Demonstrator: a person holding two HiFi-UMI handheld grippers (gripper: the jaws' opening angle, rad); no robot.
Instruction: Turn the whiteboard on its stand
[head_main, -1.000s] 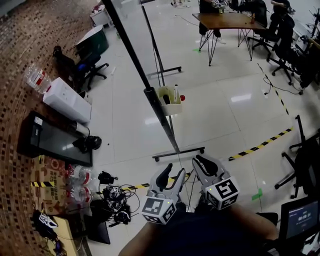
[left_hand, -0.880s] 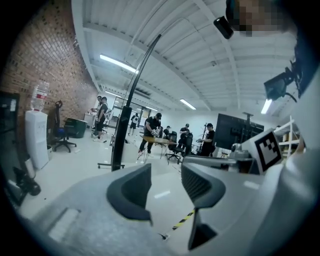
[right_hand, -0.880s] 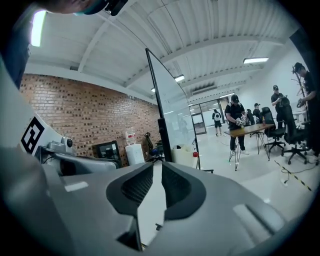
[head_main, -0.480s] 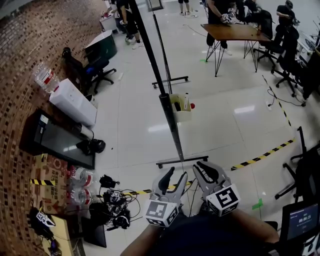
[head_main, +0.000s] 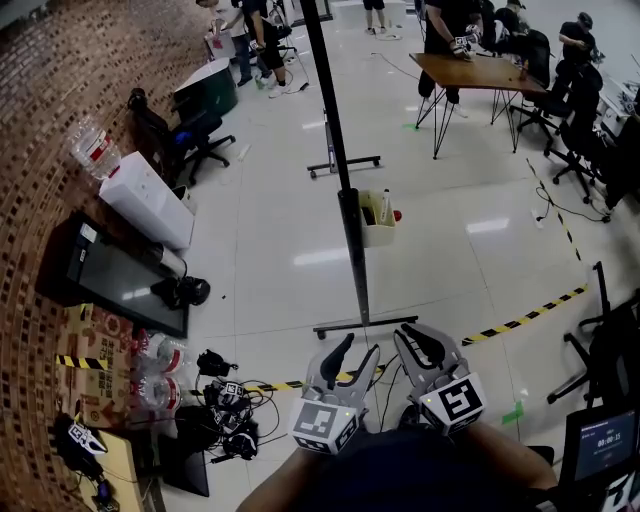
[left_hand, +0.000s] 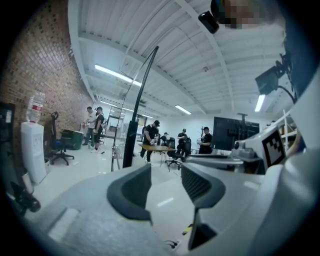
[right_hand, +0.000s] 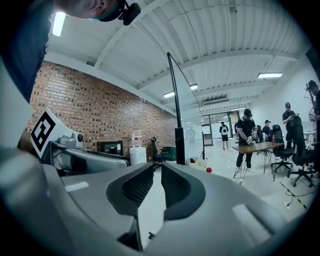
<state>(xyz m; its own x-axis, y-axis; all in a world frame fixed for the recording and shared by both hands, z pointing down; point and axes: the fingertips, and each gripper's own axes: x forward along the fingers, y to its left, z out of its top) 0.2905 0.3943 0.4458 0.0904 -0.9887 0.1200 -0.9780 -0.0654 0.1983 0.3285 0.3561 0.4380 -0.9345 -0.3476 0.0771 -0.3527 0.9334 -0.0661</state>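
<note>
Head view, upper centre to mid-frame: whiteboard (head_main: 335, 130) on its stand, seen edge-on as a thin dark line running down from the top edge. Thicker black post on its lower part, ending at a floor bar (head_main: 365, 325) near centre; second floor bar (head_main: 345, 163) higher in the frame. Pale tray (head_main: 372, 236) hung on the post's right side, small bottle (head_main: 386, 206) upright inside, red round item (head_main: 397, 214) at its right edge.

Left gripper (head_main: 357, 347): bottom centre, pointing up-frame toward the nearer floor bar, well apart from the board. Jaws parted by a small gap in the left gripper view, nothing between them, only bare floor beyond.

Right gripper (head_main: 412, 335): just beside the left one, to its right, marker cube toward the bottom edge. Jaws drawn together to a thin slit in the right gripper view, holding nothing.

Left of frame: brick wall (head_main: 40, 120), white water dispenser (head_main: 145, 200) with bottle (head_main: 92, 150) on top, flat black screen (head_main: 120, 285) below it. Tangle of cables (head_main: 225, 405) at lower left. Black office chair (head_main: 185, 135) upper left.

Upper right: wooden table (head_main: 480, 70) with people around it. Yellow-black floor tape (head_main: 525, 295) at right, small lit monitor (head_main: 600, 440) in the bottom right corner.
</note>
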